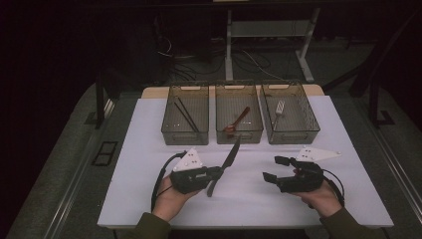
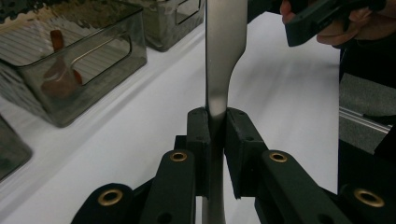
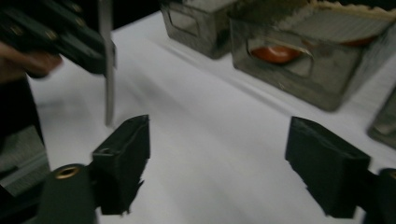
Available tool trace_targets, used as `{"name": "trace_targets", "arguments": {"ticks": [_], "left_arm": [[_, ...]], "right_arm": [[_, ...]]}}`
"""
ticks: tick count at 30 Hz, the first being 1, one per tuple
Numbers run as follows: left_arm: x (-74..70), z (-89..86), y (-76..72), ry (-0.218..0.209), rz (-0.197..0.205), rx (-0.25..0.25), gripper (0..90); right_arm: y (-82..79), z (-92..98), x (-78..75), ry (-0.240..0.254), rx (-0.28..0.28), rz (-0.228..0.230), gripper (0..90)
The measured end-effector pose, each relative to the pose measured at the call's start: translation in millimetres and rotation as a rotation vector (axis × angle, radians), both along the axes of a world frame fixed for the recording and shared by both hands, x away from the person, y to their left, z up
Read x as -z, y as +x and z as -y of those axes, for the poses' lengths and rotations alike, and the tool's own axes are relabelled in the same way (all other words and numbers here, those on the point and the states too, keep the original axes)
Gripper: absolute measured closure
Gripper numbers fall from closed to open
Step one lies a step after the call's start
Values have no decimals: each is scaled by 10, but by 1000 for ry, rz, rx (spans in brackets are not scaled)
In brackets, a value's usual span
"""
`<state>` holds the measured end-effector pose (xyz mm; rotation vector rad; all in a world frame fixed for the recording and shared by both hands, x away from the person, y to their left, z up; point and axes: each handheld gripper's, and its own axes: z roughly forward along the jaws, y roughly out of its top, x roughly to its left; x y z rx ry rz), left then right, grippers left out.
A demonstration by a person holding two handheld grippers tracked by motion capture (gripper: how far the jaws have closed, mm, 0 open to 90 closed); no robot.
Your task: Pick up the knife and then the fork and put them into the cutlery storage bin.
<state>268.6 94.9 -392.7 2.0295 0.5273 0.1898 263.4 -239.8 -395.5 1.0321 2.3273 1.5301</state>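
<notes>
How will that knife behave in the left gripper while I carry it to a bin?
The knife looks like smooth, shiny metal, so it is probably stiff but slippery. The left gripper pinches it at a narrow part, with length sticking out on both sides, so it may pivot between the pads. It seems thin and light, so it is unlikely to sag.

I see a knife [image 2: 224, 51] of smooth, satin-grey metal with a soft sheen, clamped by the left gripper's [image 2: 217, 123] matt black plastic jaws with brass-coloured rivets. At twelve o'clock sit three bins [image 1: 239, 119] of smoky translucent glossy plastic on a matt white table covering [image 1: 149, 199].
</notes>
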Motion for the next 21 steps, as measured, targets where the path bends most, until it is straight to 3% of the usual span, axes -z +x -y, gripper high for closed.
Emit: {"name": "trace_targets", "arguments": {"ticks": [7,15,21], "left_arm": [[-14,160,46,20,24,-37,797],[-24,376,133,11,58,-58,797],[-37,459,157,-4,74,-68,797]], "right_arm": [[87,-192,-120,82,-43,6,444],[262,-412,-152,153,-88,-29,616],[369,-497,-156,169,-100,-41,746]]}}
